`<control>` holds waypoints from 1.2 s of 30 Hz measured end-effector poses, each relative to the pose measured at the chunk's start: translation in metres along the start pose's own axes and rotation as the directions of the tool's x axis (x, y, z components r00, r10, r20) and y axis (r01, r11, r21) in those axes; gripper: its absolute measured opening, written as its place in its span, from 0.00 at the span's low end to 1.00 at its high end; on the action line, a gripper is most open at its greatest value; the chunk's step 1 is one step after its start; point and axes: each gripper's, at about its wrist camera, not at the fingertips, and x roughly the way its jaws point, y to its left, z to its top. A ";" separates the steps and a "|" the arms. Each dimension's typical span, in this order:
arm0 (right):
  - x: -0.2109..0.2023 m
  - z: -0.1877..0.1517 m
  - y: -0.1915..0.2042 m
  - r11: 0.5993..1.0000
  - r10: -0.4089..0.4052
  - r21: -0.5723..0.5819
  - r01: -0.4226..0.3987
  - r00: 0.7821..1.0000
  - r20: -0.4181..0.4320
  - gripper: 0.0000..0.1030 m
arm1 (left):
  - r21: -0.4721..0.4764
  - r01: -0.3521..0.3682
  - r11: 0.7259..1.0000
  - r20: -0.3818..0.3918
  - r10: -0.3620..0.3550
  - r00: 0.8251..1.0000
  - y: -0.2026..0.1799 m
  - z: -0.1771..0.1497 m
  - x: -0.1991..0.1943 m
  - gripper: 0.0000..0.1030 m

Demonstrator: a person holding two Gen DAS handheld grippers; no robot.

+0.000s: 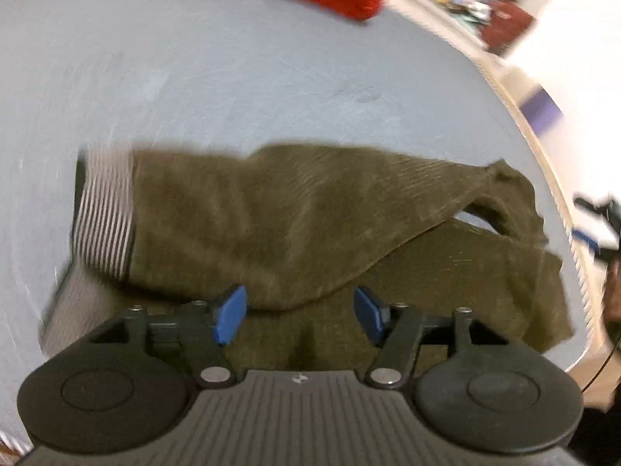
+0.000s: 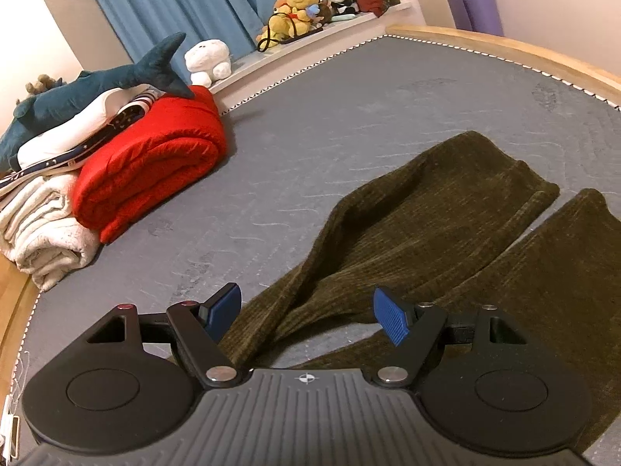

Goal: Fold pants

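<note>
**Olive pants on the grey mattress, both grippers released**

Olive corduroy pants [image 2: 446, 233] lie spread on the grey mattress [image 2: 310, 116], their striped waistband [image 1: 103, 213] turned out at one end. My left gripper [image 1: 297, 310] hovers just above the pants, blue pads wide apart, gripping nothing. My right gripper [image 2: 306, 312] is equally wide, empty, over the legs' fork. Well apart from the pants sits a folded red blanket [image 2: 151, 167].
</note>
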 end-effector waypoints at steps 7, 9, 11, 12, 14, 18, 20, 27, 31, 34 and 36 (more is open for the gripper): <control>0.007 0.004 -0.022 0.998 -0.046 0.047 0.047 0.999 -0.006 0.75 | -0.175 0.012 0.984 -0.042 -0.019 0.999 0.027 0.005 0.035 0.64; 0.010 0.006 -0.028 0.995 -0.059 0.077 0.059 0.998 -0.006 0.75 | -0.209 -0.006 0.978 0.003 0.007 1.000 0.030 0.012 0.034 0.64; 0.011 0.008 -0.036 0.990 -0.072 0.121 0.071 0.997 0.005 0.73 | -0.239 -0.026 0.971 0.038 0.036 0.999 0.030 0.013 0.027 0.54; 0.012 0.009 -0.040 0.986 -0.078 0.147 0.076 0.997 0.013 0.69 | -0.253 -0.041 0.966 0.052 0.056 0.997 0.030 0.014 0.025 0.47; 0.012 0.011 -0.047 0.977 -0.090 0.196 0.082 0.996 0.029 0.57 | -0.262 -0.086 0.961 0.060 0.105 0.993 0.031 0.019 0.022 0.20; 0.013 0.011 -0.061 0.957 -0.099 0.280 0.079 0.993 0.060 0.35 | -0.286 -0.115 0.951 0.058 0.137 0.989 0.031 0.023 0.021 0.14; 0.014 0.014 -0.066 0.951 -0.107 0.297 0.083 0.992 0.067 0.35 | -0.286 -0.121 0.950 0.068 0.146 0.987 0.025 0.023 0.021 0.13; 0.047 0.045 -0.069 0.938 -0.118 0.331 0.107 0.993 0.015 0.45 | -0.323 -0.114 0.939 0.061 0.141 0.988 0.031 0.024 0.017 0.14; 0.099 0.063 -0.060 0.954 -0.076 0.288 0.081 0.997 -0.030 0.53 | -0.343 -0.106 0.933 0.038 0.126 0.991 0.037 0.027 0.023 0.14; 0.143 0.069 -0.055 0.960 -0.089 0.260 0.106 0.993 -0.075 0.60 | -0.357 -0.100 0.929 0.032 0.119 0.992 0.038 0.027 0.025 0.15; 0.167 0.070 -0.052 0.963 -0.100 0.242 0.119 0.991 -0.086 0.61 | -0.360 -0.097 0.928 0.032 0.116 0.993 0.038 0.028 0.025 0.15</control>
